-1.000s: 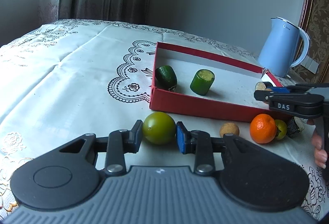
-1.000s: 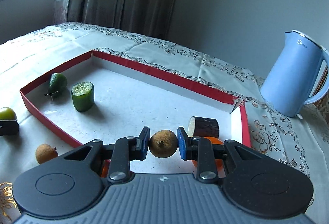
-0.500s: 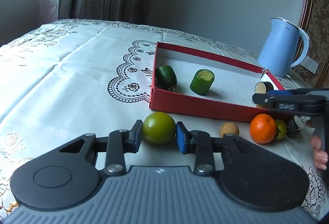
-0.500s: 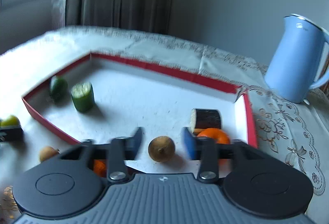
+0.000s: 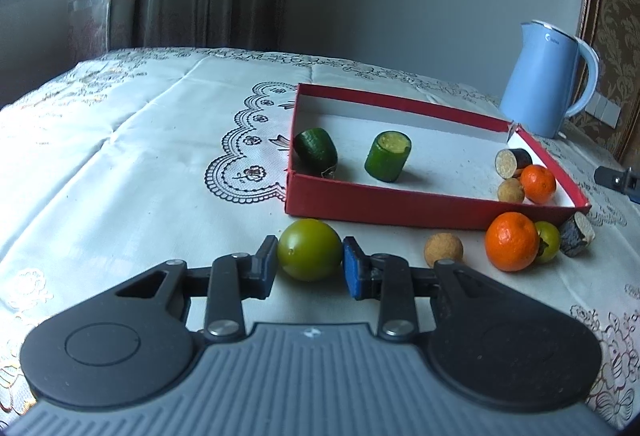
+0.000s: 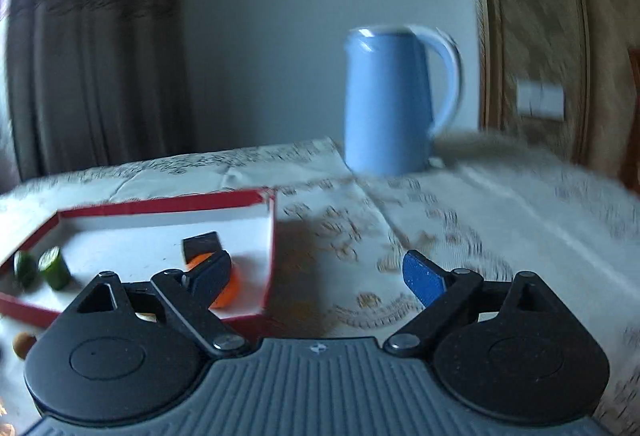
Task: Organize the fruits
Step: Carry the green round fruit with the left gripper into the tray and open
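Green fruit [image 5: 309,254] sits pinched in the left gripper [image 5: 310,268]; right gripper [image 6: 320,274] jaws, just opened wide, hold nothing.

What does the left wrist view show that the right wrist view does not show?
Only the left wrist view: the left gripper shut on a green round fruit, and an orange lying outside the red tray.
Only the right wrist view: the right gripper, jaws wide, just opened, nothing between them.
Both: the tray, two green cucumber pieces and the blue kettle.
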Action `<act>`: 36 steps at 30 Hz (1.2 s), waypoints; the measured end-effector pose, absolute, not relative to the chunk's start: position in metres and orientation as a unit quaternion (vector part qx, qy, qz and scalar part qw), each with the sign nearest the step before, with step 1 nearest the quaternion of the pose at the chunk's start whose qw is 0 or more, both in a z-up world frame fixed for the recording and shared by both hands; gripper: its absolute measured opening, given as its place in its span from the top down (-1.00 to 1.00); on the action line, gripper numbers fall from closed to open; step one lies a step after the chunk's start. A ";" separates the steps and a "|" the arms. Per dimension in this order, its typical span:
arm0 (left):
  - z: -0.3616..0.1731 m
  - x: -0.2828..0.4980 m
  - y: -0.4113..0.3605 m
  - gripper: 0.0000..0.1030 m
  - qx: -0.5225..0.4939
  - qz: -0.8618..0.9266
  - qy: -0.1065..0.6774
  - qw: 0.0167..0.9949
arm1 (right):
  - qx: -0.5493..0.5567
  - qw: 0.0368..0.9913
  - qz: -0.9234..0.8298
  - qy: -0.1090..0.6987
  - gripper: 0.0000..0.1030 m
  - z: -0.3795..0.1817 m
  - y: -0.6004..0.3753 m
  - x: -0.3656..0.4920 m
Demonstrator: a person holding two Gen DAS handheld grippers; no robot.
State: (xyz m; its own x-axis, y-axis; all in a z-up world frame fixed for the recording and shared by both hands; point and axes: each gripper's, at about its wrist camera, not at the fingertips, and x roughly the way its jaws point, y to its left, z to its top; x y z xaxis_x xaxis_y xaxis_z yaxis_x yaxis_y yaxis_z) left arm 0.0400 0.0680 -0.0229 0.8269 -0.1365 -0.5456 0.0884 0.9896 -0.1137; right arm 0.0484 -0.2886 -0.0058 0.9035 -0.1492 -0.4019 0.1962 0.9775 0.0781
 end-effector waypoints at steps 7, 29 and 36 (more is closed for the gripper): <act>-0.022 0.037 0.066 0.40 -0.030 -0.054 0.281 0.958 | 0.091 0.969 -0.109 0.204 -0.81 -0.008 -0.299 0.046; 0.015 0.070 0.038 0.40 -0.015 -0.085 0.257 0.963 | 0.111 0.965 -0.109 0.212 -0.81 -0.011 -0.307 0.048; 0.011 0.096 0.029 0.40 -0.012 -0.088 0.274 0.958 | 0.110 0.964 -0.110 0.216 -0.82 -0.011 -0.306 0.050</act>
